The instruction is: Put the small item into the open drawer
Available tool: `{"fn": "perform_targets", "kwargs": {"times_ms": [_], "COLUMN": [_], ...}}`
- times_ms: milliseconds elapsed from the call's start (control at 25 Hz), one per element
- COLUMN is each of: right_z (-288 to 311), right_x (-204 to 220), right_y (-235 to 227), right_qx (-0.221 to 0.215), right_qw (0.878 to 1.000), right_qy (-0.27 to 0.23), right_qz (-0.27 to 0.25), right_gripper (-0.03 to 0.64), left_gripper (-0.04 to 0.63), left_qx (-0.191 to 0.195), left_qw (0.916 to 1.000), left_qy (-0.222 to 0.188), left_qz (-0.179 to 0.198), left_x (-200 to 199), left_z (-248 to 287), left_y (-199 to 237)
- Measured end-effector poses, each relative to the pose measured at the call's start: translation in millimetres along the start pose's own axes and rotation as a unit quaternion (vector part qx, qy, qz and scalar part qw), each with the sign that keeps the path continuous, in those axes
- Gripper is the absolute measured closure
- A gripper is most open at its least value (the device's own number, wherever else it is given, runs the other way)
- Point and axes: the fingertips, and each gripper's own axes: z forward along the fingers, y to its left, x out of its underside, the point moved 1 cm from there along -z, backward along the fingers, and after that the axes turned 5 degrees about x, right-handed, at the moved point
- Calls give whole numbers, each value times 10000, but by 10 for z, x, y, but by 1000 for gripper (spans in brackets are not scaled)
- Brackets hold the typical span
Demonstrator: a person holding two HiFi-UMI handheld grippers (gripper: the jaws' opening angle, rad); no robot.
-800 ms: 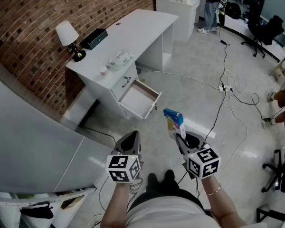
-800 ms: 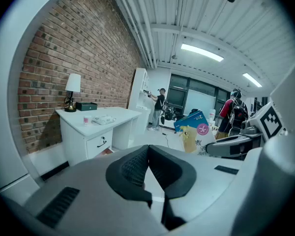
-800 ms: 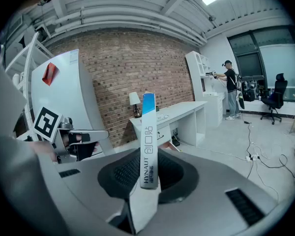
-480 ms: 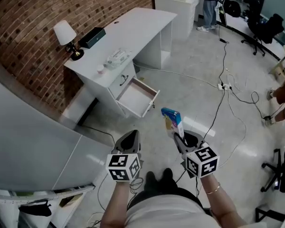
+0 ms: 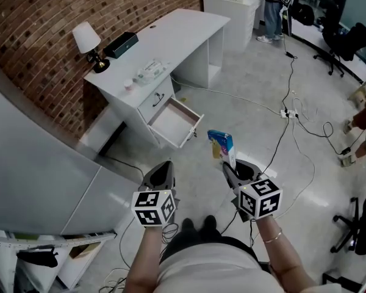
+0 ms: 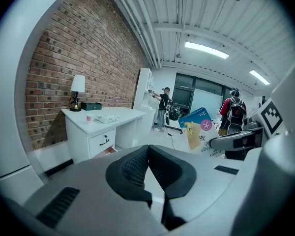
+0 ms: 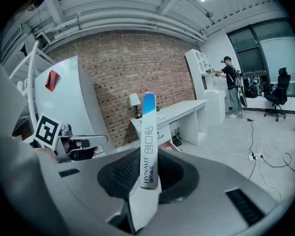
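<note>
A: What does the right gripper hold?
B: It squeezes the small box, standing up. The box is in the air, near the open drawer, not in it
A: And the left gripper?
B: Its jaws are pressed together on nothing, near the drawer too

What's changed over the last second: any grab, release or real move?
Very little. Both grippers sit slightly higher in the head view; nothing was taken or let go. The right gripper still clamps the small box upright, the left gripper stays shut and empty, and the drawer of the desk is still open.
</note>
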Motion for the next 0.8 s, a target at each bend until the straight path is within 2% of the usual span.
{"fn": "perform_targets", "kwargs": {"times_ms": [520,800], "right_z": [17,444], "right_x": [34,24], "right_y": [-135,-115], "right_qx": [-191,-352], "right_qw": [9996,9987], "right_qy": [142,349], "right_qz": [-126,-112], "right_gripper": [529,529], "left_gripper": [574,574], "left_qx": [-368,-617], "left_qw": [9993,9976], "left_qy": [77,248], "left_qz": [-72,-203], "left_x": [99,152], "left_z": [3,173], "left_y": [-48,333]}}
